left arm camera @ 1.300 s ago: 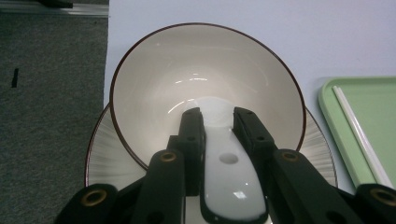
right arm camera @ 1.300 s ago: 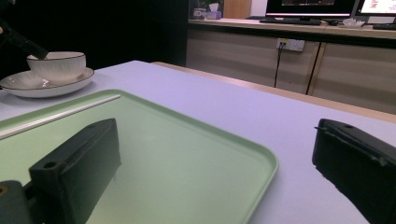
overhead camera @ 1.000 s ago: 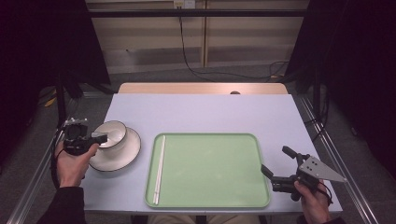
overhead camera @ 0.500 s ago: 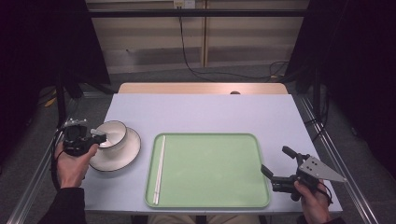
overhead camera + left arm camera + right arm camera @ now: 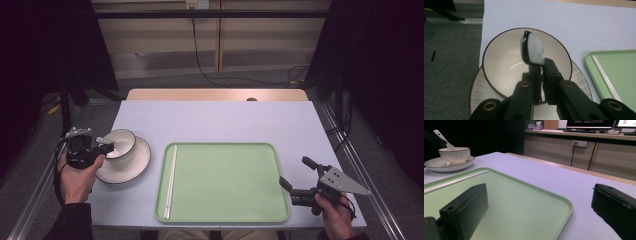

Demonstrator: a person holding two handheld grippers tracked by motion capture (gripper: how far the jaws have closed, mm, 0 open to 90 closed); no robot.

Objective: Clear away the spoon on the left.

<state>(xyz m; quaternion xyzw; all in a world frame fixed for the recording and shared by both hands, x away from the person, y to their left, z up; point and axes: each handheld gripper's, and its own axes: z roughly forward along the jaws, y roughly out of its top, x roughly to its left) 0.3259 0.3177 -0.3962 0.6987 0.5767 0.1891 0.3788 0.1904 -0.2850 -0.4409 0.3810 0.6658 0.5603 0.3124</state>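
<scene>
A white bowl with a dark rim stands on a white plate at the table's left. My left gripper is shut on the handle of a white spoon, whose scoop hangs tilted over the bowl. In the left gripper view the spoon sticks up from the closed jaws of the left gripper, above the bowl and plate. My right gripper rests open at the right edge of the green tray, nothing between its jaws. White chopsticks lie along the tray's left side.
The right gripper view looks across the tray from the right gripper toward the chopsticks, the bowl and the spoon. Beyond the tray the pale table stretches to a wooden strip. Metal rails flank both sides.
</scene>
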